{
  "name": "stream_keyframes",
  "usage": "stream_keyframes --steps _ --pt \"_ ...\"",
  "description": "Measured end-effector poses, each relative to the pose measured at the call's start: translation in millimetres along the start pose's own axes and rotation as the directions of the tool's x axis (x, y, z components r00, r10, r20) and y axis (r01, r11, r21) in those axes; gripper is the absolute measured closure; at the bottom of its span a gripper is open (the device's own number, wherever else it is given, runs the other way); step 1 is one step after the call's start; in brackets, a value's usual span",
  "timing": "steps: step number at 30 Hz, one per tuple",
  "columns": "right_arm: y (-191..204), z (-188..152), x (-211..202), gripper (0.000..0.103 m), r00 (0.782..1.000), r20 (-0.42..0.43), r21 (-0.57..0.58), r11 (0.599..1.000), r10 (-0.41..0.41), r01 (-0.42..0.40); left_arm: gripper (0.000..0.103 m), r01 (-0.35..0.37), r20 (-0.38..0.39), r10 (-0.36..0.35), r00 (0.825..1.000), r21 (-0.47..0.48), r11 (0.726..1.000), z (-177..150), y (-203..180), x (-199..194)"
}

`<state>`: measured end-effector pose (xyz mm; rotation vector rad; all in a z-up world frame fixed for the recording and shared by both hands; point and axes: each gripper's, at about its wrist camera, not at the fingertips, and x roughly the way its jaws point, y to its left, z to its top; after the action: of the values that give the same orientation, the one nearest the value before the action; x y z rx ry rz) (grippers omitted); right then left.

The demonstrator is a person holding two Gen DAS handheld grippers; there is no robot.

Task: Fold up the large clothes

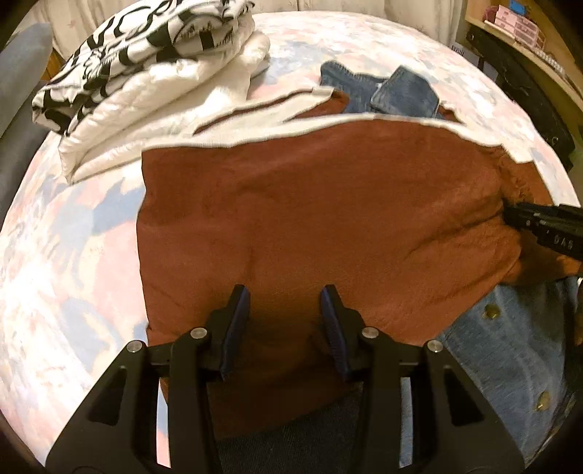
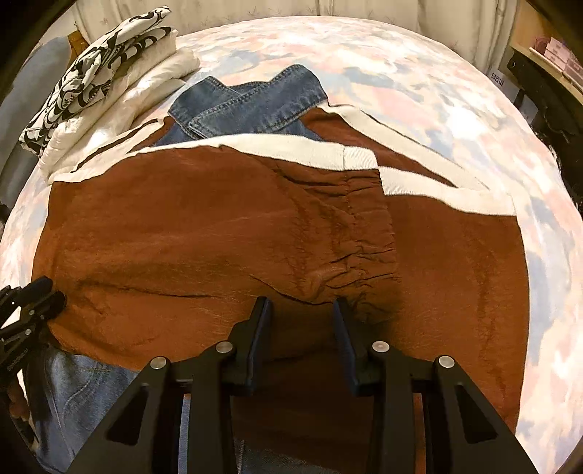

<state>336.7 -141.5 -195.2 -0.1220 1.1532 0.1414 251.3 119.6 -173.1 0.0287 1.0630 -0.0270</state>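
A rust-brown garment with white ribbed trim lies spread on the bed, partly folded; it also shows in the right wrist view. A blue denim garment lies under it, its collar showing at the far edge and more denim at the near edge. My left gripper is open just above the brown garment's near edge. My right gripper is open over a bunched seam of the brown garment. Each gripper shows at the other view's side edge.
A stack of folded clothes, white quilted pieces under a black-and-white patterned one, sits at the bed's far left. The floral bedspread covers the bed. A shelf with boxes stands at the right. A grey chair is at the left.
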Motion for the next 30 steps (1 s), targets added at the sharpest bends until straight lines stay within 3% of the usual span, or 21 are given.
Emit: stream_keyframes --steps 7,13,17,19,22,25,30 --pt "26.5 27.3 -19.0 0.067 0.994 0.105 -0.008 1.000 0.028 -0.027 0.064 -0.009 0.071 0.010 0.997 -0.021 1.000 48.6 -1.3 -1.3" --pt "48.6 56.7 -9.5 0.067 0.987 0.150 -0.020 0.998 0.055 -0.053 0.064 -0.032 0.096 0.036 0.995 -0.044 0.998 88.4 -7.5 31.0" --pt "44.0 69.4 15.5 0.067 0.990 0.132 0.000 0.999 0.053 -0.053 0.064 -0.063 0.059 0.069 0.996 -0.090 0.994 95.2 -2.2 62.7" --pt "33.1 71.9 29.7 0.067 0.993 0.115 0.016 1.000 0.015 -0.017 0.064 -0.078 0.050 0.084 0.995 -0.110 0.991 97.1 3.7 75.9" --pt "8.3 70.2 40.6 0.067 0.993 0.115 0.049 0.999 -0.014 0.008 0.064 -0.086 0.070 0.096 0.993 -0.128 0.988 96.6 13.5 80.1" --pt "-14.4 67.8 43.7 0.068 0.991 0.120 0.099 0.993 0.056 -0.068 0.064 -0.094 0.075 0.105 0.992 -0.138 0.986 97.0 21.0 82.7" --pt "-8.5 66.5 42.4 0.068 0.992 0.123 0.072 0.997 0.016 -0.025 0.064 -0.107 0.071 0.118 0.990 -0.140 0.984 96.1 22.8 79.6"
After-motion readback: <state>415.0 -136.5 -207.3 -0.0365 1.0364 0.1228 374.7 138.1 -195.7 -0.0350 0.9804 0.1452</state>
